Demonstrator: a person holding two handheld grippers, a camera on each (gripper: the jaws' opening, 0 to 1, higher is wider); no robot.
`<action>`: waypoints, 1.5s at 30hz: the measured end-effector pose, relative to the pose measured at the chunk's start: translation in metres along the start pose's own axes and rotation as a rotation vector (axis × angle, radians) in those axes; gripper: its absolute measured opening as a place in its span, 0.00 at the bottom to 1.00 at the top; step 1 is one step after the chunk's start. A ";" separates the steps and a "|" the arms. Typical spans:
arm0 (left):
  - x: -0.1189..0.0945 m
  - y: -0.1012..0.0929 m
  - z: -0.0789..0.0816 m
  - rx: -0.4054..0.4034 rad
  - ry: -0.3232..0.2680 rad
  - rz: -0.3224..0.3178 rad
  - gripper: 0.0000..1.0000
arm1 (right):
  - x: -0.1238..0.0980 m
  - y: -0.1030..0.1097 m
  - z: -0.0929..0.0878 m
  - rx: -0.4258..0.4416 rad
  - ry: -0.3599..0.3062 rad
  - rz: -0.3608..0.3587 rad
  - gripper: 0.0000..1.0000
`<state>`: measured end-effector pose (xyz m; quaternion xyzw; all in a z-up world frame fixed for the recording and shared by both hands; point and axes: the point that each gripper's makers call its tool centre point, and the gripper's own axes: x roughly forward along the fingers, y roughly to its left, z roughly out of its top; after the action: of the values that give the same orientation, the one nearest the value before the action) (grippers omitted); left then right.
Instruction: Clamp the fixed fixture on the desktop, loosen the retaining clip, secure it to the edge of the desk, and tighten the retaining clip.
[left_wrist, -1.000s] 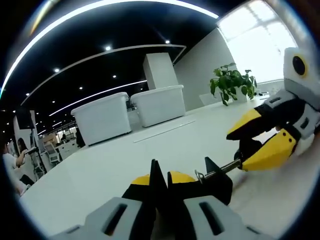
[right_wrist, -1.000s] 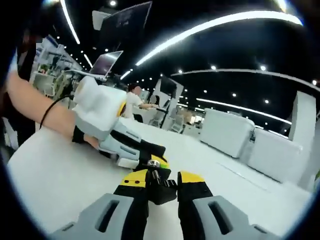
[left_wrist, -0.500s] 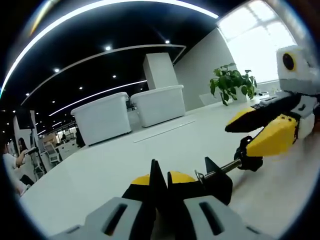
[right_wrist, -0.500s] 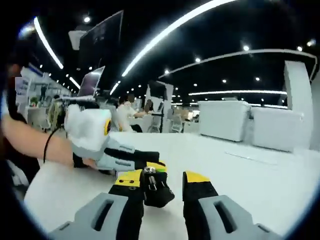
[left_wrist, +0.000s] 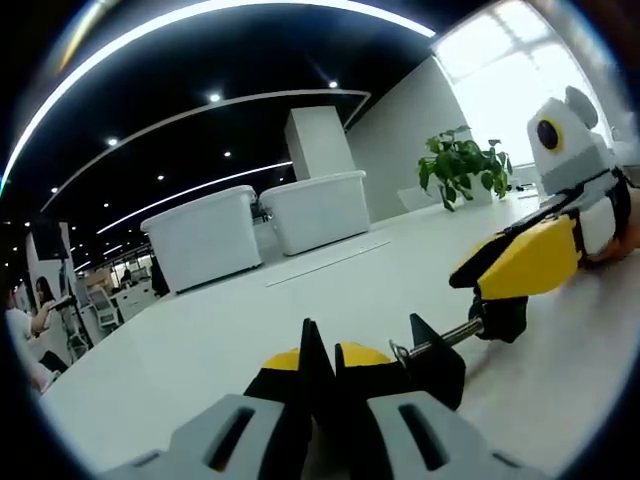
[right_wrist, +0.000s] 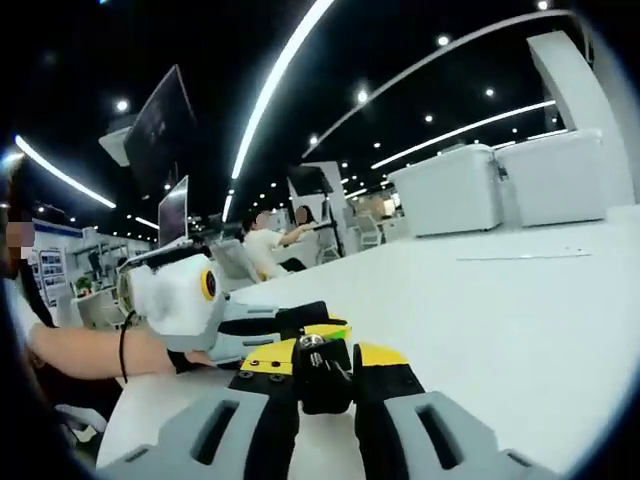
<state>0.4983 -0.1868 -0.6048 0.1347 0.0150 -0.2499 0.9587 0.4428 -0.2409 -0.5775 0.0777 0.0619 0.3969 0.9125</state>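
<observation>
The black clamp fixture (left_wrist: 425, 360) sits on the white desktop (left_wrist: 230, 330), and my left gripper (left_wrist: 322, 362) is shut on its body. Its metal screw rod (left_wrist: 440, 340) runs right to a black knob (left_wrist: 498, 316). My right gripper (left_wrist: 520, 268) comes in from the right with its yellow jaws closed around that knob. In the right gripper view, the knob (right_wrist: 322, 368) sits between my right gripper's (right_wrist: 322, 352) yellow-tipped jaws, which are shut on it. Just behind it is the left gripper (right_wrist: 262, 328), held by a person's hand (right_wrist: 95, 350).
The white desktop (right_wrist: 500, 320) stretches far ahead. Two big white containers (left_wrist: 260, 225) stand beyond it, and a potted plant (left_wrist: 465, 165) stands by the bright window. People sit at desks with monitors (right_wrist: 275, 240) in the background.
My right gripper has rolled around the screw axis with the knob in it, and its view has tilted. The left gripper and the clamp body have stayed still.
</observation>
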 end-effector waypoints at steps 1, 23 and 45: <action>0.000 0.000 0.000 0.001 0.000 0.001 0.09 | 0.000 0.001 0.000 -0.001 0.000 0.001 0.17; -0.001 0.000 -0.001 0.000 0.000 0.004 0.09 | 0.002 0.009 0.004 -0.404 -0.037 -0.017 0.16; -0.002 0.000 0.000 0.000 0.002 0.007 0.09 | 0.006 0.021 -0.002 -0.909 0.024 -0.092 0.17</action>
<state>0.4967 -0.1854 -0.6045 0.1351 0.0154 -0.2463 0.9596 0.4315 -0.2217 -0.5760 -0.3382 -0.1047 0.3437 0.8698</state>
